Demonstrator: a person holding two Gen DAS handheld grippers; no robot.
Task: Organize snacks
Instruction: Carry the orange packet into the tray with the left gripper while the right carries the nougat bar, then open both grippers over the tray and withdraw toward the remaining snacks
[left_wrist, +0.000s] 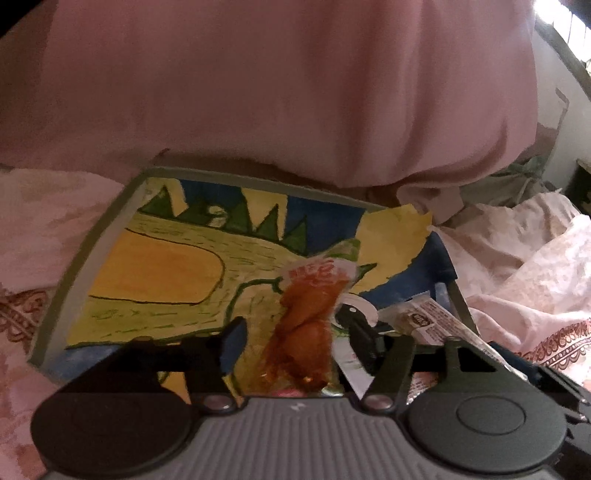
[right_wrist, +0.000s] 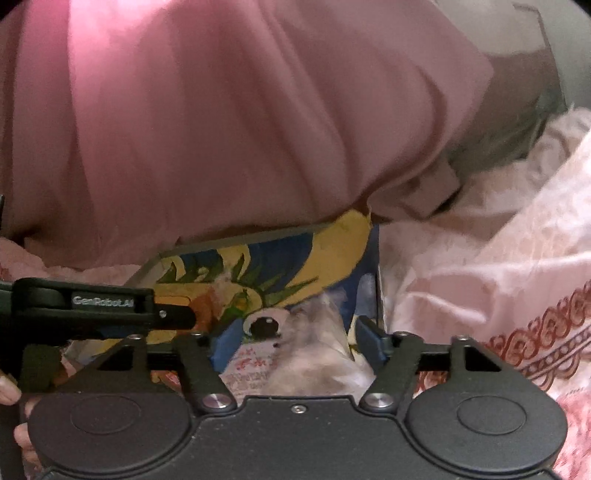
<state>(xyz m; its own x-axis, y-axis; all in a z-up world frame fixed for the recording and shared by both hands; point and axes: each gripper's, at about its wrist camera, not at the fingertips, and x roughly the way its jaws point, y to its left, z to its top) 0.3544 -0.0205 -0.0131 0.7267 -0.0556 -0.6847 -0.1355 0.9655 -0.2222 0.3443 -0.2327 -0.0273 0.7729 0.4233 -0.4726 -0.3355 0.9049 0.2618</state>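
A flat grey-rimmed board (left_wrist: 92, 236) with a yellow, green and blue cartoon drawing lies on the bed. My left gripper (left_wrist: 295, 339) is open with a clear snack packet of orange-brown pieces (left_wrist: 306, 317) between its fingers, not clamped. A white printed packet (left_wrist: 428, 321) lies to its right. My right gripper (right_wrist: 288, 339) is open around a pale translucent snack bag (right_wrist: 314, 354) with red print. The other gripper's black body (right_wrist: 92, 306) shows at left. The board also shows in the right wrist view (right_wrist: 258, 236).
A person in a pink top (left_wrist: 277, 92) sits right behind the board. Pink patterned bedding (right_wrist: 498, 277) surrounds the board on both sides. A hand (right_wrist: 14, 406) holds the gripper at lower left.
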